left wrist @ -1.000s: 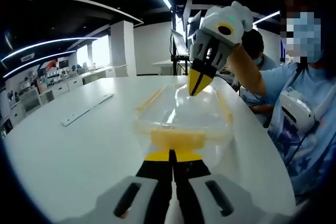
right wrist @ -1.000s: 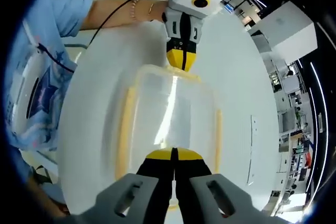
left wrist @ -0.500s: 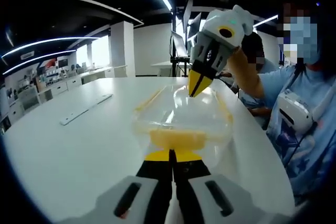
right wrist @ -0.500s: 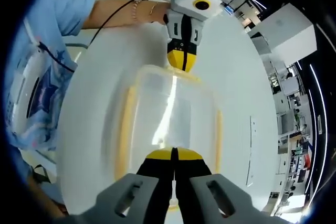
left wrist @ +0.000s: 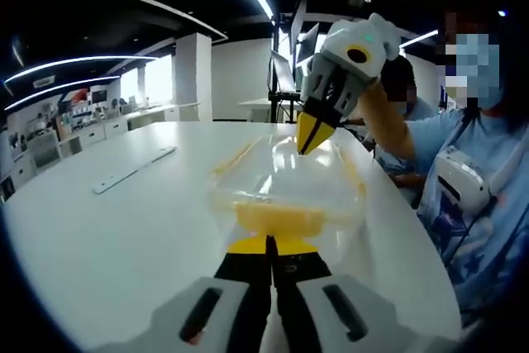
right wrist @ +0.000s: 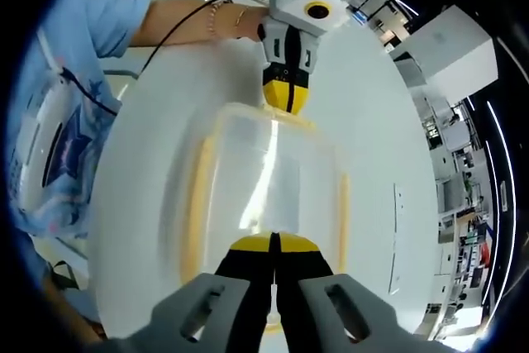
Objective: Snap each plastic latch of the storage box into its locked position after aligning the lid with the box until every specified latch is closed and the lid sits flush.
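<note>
Left gripper (left wrist: 269,243) jaws clenched together, nothing between them, yellow tips at near end latch (left wrist: 277,218) of storage box (left wrist: 285,183), seemingly pressing it. Right gripper (right wrist: 274,243) jaws likewise clenched, empty, tips down on opposite end of clear lid (right wrist: 269,173). Box sits mid white surface (left wrist: 107,237), yellow side latches (right wrist: 193,204) along long edges. Flat metal strip (left wrist: 134,169) lies well apart. Person (left wrist: 475,179) in blue shirt beside surface.

A white table (left wrist: 99,237) holds a flat strip (left wrist: 135,170), perhaps metal; desks (left wrist: 107,126) stand behind.
</note>
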{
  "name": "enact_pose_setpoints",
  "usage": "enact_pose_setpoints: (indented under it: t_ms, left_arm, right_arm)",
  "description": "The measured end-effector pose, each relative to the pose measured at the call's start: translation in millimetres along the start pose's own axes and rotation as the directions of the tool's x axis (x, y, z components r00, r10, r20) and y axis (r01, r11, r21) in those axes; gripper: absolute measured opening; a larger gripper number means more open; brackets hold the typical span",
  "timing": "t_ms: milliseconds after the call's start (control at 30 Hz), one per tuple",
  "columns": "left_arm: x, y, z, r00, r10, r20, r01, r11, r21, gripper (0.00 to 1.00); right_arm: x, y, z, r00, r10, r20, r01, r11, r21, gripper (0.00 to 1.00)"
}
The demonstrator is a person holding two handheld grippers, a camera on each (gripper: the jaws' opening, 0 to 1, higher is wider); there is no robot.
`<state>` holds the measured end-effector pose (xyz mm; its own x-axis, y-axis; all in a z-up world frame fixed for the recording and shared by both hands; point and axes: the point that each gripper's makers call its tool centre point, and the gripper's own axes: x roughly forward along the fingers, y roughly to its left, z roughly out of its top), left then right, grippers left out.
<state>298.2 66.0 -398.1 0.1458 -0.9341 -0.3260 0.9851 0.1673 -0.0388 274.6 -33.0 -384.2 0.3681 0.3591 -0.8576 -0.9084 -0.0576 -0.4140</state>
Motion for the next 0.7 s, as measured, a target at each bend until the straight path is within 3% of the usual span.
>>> enact_pose_setpoints:
  t_ms: [433, 467, 500, 533, 600, 700]
  left_arm:
    - [1, -1.1, 0.4, 1.000, -0.011, 0.004, 0.011, 1.000, -0.027, 0.00]
    - [3, -0.3, -0.7, 1.000, -0.008, 0.001, 0.008, 1.000, -0.028, 0.00]
    - [14, -0.5, -3.8, 0.999, -0.027, -0.018, 0.027, 0.999, 0.018, 0.00]
    - [15, 0.5, -0.5, 1.000, -0.010, -0.018, 0.009, 1.000, -0.014, 0.00]
    - [19, 1.1, -1.2, 0.998, 0.027, -0.048, -0.025, 0.998, 0.052, 0.00]
    - [21, -1.2, -1.5, 1.000, 0.011, -0.026, -0.010, 1.000, 0.017, 0.00]
  right_arm:
    - [1, 0, 0.1, 1.000, 0.002, 0.005, -0.002, 1.000, -0.001, 0.00]
    - [1, -1, 0.7, 1.000, 0.003, 0.011, -0.003, 1.000, 0.002, 0.00]
    - [-1, -2, 1.4, 1.000, -0.002, 0.013, 0.003, 1.000, -0.003, 0.00]
    - [-2, -1, 2.5, 1.000, 0.000, 0.017, 0.000, 1.000, -0.001, 0.00]
    - [-5, 1, 4.3, 1.000, -0.010, 0.017, 0.010, 1.000, -0.004, 0.00]
    - [-7, 1, 5.0, 1.000, -0.012, 0.014, 0.012, 1.000, -0.007, 0.00]
